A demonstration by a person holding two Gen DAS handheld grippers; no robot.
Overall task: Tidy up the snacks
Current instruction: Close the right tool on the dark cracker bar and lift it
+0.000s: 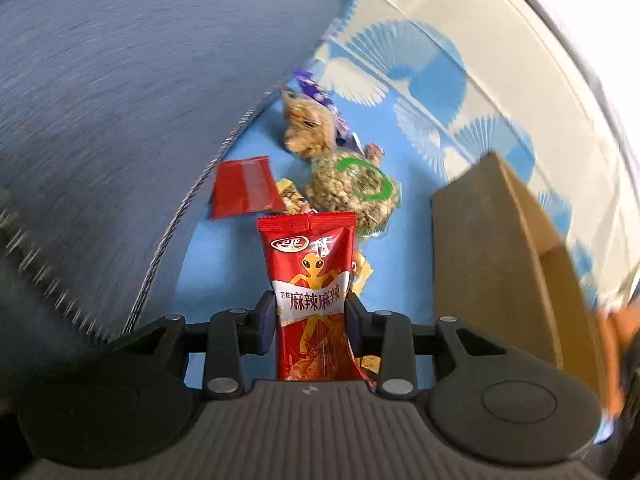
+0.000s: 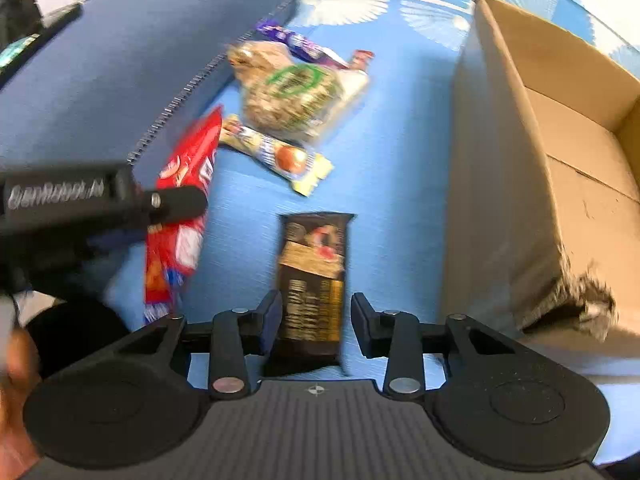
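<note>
My left gripper (image 1: 311, 308) is shut on a red spicy-snack packet (image 1: 308, 256), which stands upright between both pads above the blue mat (image 1: 224, 264). In the right wrist view that same gripper body (image 2: 80, 196) enters from the left, with the red packet (image 2: 184, 208) hanging from it. A dark brown snack bar (image 2: 312, 276) lies lengthwise between the fingers of my right gripper (image 2: 316, 312). The left pad is against the bar, and a sliver of mat shows at the right finger. Loose snacks lie beyond: a green-ringed granola pack (image 2: 296, 96), a yellow bar (image 2: 280, 156) and a purple wrapper (image 2: 304, 46).
An open cardboard box (image 2: 560, 152) stands on the mat at the right, also seen in the left wrist view as a box (image 1: 492, 264). A blue zippered cushion (image 2: 120, 60) borders the mat at the left. A person's hand (image 2: 16, 360) shows at the lower left.
</note>
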